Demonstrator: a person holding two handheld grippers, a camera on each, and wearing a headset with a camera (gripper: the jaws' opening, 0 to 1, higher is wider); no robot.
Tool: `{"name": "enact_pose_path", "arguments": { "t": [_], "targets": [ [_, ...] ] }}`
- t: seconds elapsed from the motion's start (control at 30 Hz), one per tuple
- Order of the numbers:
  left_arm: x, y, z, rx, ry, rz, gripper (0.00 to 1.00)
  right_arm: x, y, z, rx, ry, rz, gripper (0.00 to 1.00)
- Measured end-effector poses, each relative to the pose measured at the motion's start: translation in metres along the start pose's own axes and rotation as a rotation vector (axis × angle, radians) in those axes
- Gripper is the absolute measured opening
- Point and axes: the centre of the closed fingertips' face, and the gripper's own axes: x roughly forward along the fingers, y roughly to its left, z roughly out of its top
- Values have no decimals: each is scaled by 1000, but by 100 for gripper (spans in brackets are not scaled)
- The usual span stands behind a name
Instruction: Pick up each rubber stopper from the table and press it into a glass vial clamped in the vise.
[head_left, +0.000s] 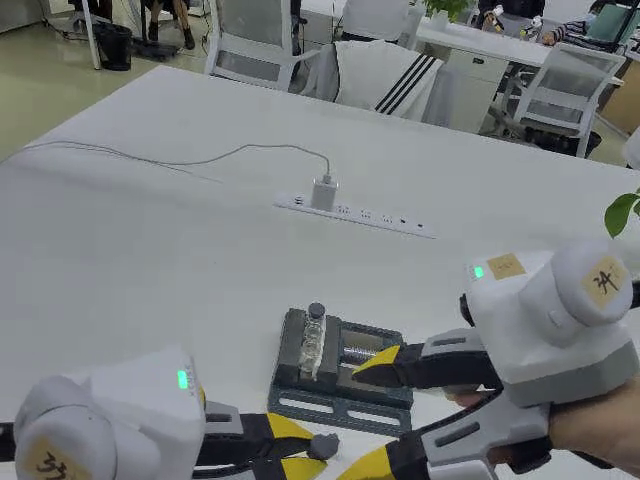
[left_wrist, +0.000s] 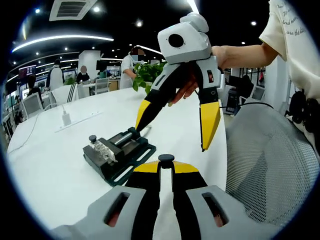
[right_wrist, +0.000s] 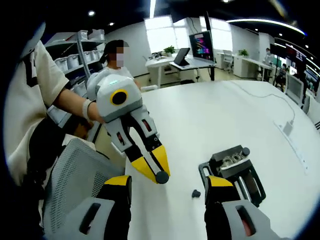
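Observation:
A dark bench vise (head_left: 340, 385) sits near the table's front edge, holding a glass vial (head_left: 313, 348) capped by a dark stopper (head_left: 317, 311). My left gripper (head_left: 312, 450) is low at the left, shut on a dark rubber stopper (head_left: 323, 446); its own view shows that stopper (left_wrist: 166, 160) pinched at the fingertips, with the vise (left_wrist: 119, 152) beyond. My right gripper (head_left: 358, 418) is open beside the vise's right end, nothing between its fingers. In the right gripper view, a loose stopper (right_wrist: 196, 193) lies on the table in front of the vise (right_wrist: 235, 167), near the left gripper (right_wrist: 156, 172).
A white power strip (head_left: 355, 213) with a plugged charger (head_left: 323, 193) and trailing cable lies mid-table. Office chairs stand behind the far edge. A mesh chair (left_wrist: 270, 165) is close to the front edge. A green plant leaf (head_left: 620, 212) pokes in at the right.

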Motion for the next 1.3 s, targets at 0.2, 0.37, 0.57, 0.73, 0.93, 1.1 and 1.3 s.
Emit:
{"name": "enact_pose_path", "arguments": {
  "t": [0.2,0.37,0.57,0.73,0.93,1.1,1.3],
  "targets": [
    [3,-3,-1,15,15,-18,4,2,11,-8,-151,83,52,39],
    [4,-6,-2,29,26,-31,4,5,13,-9,-184,102,63,31],
    [4,-7,-2,39,34,-41,4,6,15,-11,-209,120,87,17],
    [4,-7,-2,40,34,-45,4,7,14,-14,-224,136,83,15],
    [6,-10,-2,45,37,-57,4,10,16,-16,-240,147,94,12],
    [7,-11,-2,47,41,-64,4,11,18,-17,-247,155,100,11],
    [7,-13,-2,52,43,-73,4,11,18,-19,-272,179,106,10]
  ]
}}
